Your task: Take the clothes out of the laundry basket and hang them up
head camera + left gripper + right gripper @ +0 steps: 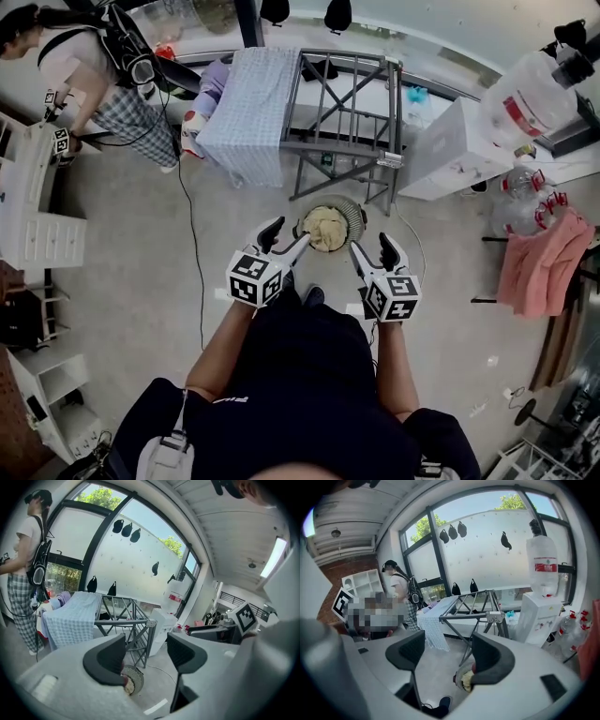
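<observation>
Rack (342, 103): one checked cloth (246, 108) already draped
Basket (357, 216): cream clothes (326, 228) left inside
Left gripper (288, 240): jaws apart, empty
Right gripper (372, 251): jaws apart, empty

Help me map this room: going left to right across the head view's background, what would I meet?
Person in plaid trousers → checked cloth → bare drying rack frame → white water dispenser → pink garment.

My left gripper (287, 240) and right gripper (371, 247): white shells, black pads, black-and-white square markers. Laundry basket (359, 216): grey, ribbed; clothes (325, 228) inside: pale yellow. Drying rack (337, 147): grey; cloth (246, 112) on it: blue-and-white check; garment (539, 262): pink.
</observation>
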A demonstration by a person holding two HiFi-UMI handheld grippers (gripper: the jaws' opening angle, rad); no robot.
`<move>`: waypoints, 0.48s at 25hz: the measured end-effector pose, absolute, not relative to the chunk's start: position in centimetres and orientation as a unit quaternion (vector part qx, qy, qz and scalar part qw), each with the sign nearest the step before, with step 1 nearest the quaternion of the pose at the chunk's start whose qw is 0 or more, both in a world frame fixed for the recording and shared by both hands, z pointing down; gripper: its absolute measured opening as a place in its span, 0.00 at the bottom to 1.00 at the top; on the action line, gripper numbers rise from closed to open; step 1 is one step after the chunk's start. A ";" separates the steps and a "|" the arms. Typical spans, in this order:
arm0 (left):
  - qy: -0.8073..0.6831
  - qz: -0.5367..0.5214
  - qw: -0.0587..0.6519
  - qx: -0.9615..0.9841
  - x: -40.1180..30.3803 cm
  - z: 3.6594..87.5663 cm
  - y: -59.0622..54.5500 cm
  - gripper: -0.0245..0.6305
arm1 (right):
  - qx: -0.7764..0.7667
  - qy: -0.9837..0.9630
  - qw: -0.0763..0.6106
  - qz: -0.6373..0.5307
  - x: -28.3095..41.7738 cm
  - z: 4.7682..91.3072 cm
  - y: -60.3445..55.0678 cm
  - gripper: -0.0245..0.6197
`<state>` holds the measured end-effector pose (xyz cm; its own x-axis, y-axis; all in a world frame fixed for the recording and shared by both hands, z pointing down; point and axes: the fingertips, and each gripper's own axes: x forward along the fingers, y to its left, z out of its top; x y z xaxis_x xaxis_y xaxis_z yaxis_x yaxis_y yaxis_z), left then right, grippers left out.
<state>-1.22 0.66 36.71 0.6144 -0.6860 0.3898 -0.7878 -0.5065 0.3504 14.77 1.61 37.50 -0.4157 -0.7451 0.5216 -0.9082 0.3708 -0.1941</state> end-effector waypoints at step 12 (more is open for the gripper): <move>-0.426 0.139 0.294 0.844 0.1 43.2 -1.6 0.45 | 0.497 -0.793 0.230 0.268 16.4 44.5 0.8 0.52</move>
<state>0.08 -1.55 43.20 0.5976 -0.6376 0.4862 -0.8017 -0.4629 0.3782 16.41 0.80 44.52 -0.4011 -0.6643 0.6308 -0.9107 0.3635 -0.1962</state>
